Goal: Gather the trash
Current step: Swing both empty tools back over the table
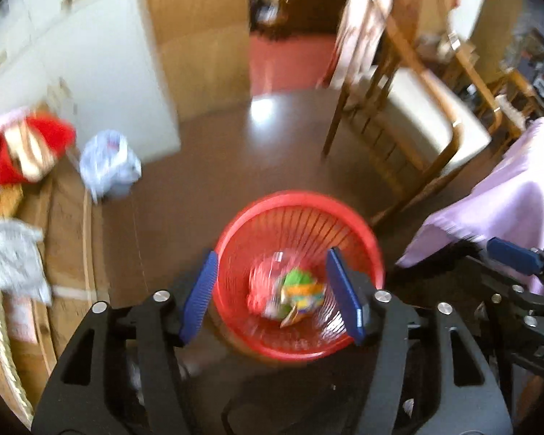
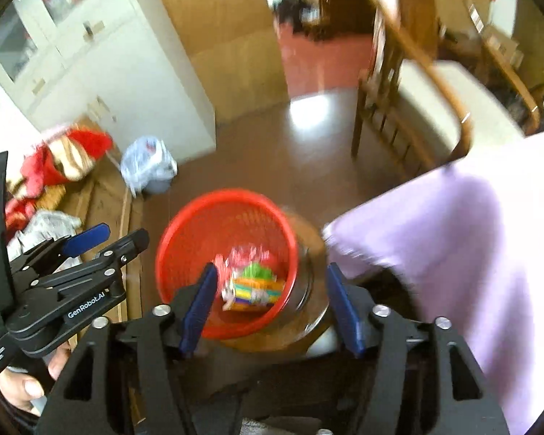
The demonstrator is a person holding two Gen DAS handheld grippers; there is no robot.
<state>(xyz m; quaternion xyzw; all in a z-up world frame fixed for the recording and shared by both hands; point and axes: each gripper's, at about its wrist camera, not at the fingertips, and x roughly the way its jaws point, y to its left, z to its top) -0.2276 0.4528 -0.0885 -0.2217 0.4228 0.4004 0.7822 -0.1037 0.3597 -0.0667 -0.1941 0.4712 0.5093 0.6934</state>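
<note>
Both our left hand-held gripper [image 1: 272, 291] and right hand-held gripper [image 2: 272, 306] gape empty above the red basket [image 1: 235, 224], wrappers [image 1: 297, 293] inside; crumpled bags [image 1: 108, 166] at ten o'clock remain.

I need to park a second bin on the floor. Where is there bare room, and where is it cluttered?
Bare brown floor lies between the red basket, the white cabinet and the wooden chair. The left is crowded: a plastic bag, red cloth and papers. The purple cloth fills the right.
</note>
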